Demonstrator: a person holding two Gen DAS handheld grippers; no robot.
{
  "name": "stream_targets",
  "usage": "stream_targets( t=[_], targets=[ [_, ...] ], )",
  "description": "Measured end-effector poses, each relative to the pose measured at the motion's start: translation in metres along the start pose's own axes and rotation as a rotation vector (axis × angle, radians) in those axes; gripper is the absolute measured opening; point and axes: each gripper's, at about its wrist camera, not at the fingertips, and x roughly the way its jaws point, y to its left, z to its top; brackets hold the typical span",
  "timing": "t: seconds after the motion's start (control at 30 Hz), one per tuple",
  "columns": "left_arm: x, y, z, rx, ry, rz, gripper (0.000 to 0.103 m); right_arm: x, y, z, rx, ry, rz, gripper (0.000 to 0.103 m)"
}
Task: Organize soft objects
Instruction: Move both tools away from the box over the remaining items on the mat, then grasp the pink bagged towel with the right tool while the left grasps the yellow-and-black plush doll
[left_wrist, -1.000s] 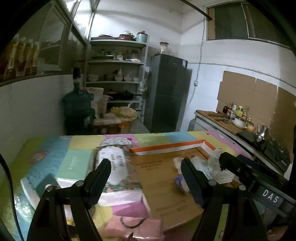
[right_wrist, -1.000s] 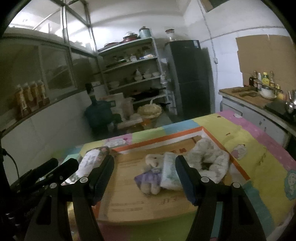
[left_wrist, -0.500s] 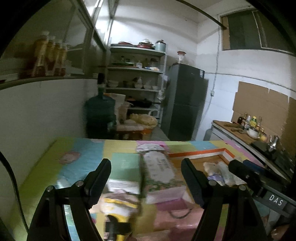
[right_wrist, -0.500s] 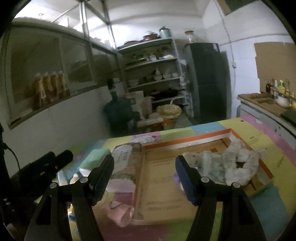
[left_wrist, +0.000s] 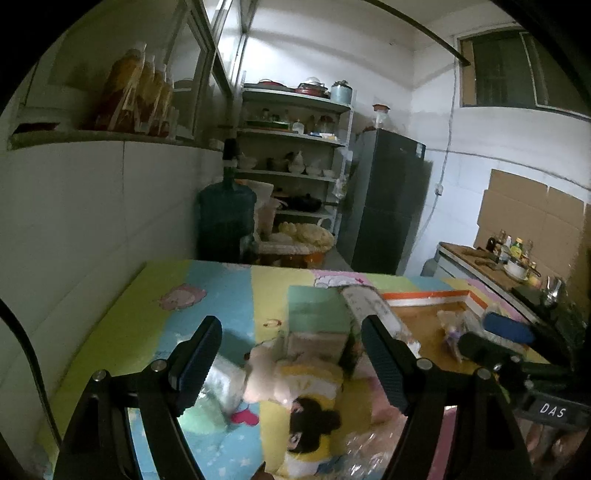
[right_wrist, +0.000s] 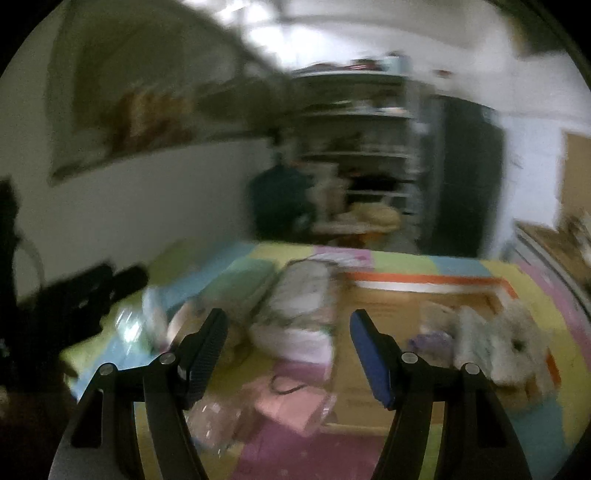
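Both the left claw (left_wrist: 290, 363) and right claw (right_wrist: 288, 349) hang open and empty above soft toys, the yellow-clad doll (left_wrist: 306, 391) at six o'clock.

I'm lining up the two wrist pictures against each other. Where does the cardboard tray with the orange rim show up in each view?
Left wrist: the cardboard tray lies right of centre, beyond the right finger.
Right wrist: the tray sits centre-right, blurred, with a fluffy white toy inside at its right end.
Shared landmark: the dark fridge behind the table.
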Motion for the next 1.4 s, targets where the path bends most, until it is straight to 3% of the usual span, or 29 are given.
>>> stream_targets(
  t=[0.1,0.17,0.27,0.4,0.53,0.63,0.67,0.97,1.13,1.4],
  targets=[
    [-0.006,0.007,-0.008,0.008,0.008,-0.012,0.078,0.017,0.009,0.003,-0.201,0.129,0.199,0.07],
    [-0.01,0.009,-0.015,0.012,0.014,-0.013,0.078,0.029,0.015,0.002,-0.382,0.219,0.241,0.07],
    [-0.015,0.012,-0.026,0.004,0.024,-0.019,0.078,0.046,0.016,-0.002,-0.532,0.357,0.316,0.07],
    [-0.013,0.019,-0.034,-0.009,0.044,-0.023,0.078,0.068,0.016,-0.012,-0.697,0.499,0.318,0.07],
    [-0.007,0.023,-0.041,-0.007,0.074,-0.039,0.078,0.085,0.014,-0.019,-0.754,0.582,0.34,0.068],
    [-0.001,0.024,-0.046,0.002,0.1,-0.058,0.078,0.098,0.015,-0.025,-0.771,0.631,0.332,0.054],
    [0.0,0.025,-0.046,0.006,0.105,-0.06,0.078,0.102,0.014,-0.027,-0.767,0.646,0.323,0.042],
    [0.022,0.012,-0.052,0.044,0.165,-0.108,0.077,0.086,0.001,-0.024,-0.635,0.567,0.29,0.041],
    [0.039,0.002,-0.059,0.06,0.219,-0.129,0.077,0.058,-0.012,-0.015,-0.455,0.431,0.246,0.041],
    [0.063,-0.003,-0.068,0.05,0.278,-0.118,0.063,0.013,-0.006,-0.023,-0.163,0.204,0.127,0.041]
  ],
)
